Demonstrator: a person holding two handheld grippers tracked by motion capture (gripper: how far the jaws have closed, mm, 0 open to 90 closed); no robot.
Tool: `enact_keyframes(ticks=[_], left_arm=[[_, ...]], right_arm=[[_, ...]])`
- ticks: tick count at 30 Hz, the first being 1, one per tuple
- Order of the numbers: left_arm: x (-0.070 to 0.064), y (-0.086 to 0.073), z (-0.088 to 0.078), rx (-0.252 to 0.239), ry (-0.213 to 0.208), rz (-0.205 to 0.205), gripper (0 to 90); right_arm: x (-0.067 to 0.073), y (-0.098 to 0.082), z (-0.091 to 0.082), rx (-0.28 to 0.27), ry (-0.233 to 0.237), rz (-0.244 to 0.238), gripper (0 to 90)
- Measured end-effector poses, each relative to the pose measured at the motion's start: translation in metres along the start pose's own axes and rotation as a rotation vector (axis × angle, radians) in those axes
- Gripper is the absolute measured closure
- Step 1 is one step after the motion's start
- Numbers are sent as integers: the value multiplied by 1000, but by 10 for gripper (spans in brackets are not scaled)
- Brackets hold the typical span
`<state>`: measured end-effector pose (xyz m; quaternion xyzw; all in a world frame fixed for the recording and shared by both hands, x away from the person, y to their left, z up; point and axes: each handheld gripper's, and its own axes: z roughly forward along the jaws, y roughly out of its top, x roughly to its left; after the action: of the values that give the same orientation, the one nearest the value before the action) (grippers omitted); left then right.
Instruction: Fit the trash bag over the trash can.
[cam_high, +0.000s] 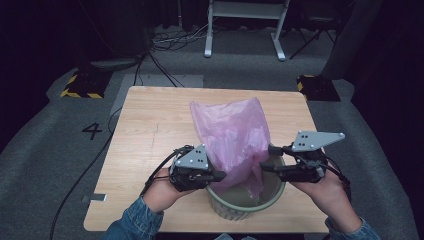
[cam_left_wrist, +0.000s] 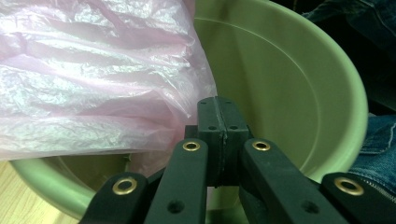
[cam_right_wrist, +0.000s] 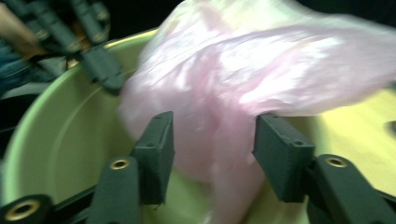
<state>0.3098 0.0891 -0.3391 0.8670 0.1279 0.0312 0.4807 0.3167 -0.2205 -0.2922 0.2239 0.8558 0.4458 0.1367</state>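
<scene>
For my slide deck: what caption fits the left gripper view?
Left gripper with jaws shut at the edge of a pink plastic bag over a green bucket.

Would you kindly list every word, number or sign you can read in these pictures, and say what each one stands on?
"4" – a dark numeral on the grey floor, left of the table.
The pink bag, the green bin and both tools show no lettering that can be read.
</scene>
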Motion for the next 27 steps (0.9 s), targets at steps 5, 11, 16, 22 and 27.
enact_keyframes(ticks=[5,11,16,22,27], left_arm=[[2,-1,-5,-19,55,-5,762],[13,-3,-17,-62,106,-33,558],[21,-4,-27,-81,141,-46,517],[27,-15,-36,-116,149,-87,524],[32,-15,-38,-148,140,-119,481]], right_arm=[[-11,6,3,-26,-107,3,383],[-28,22,4,-106,-138,16,335],[-43,31,26,-72,-91,56,358],[-37,25,43,19,39,31,740],[-16,20,50,125,107,-43,820]])
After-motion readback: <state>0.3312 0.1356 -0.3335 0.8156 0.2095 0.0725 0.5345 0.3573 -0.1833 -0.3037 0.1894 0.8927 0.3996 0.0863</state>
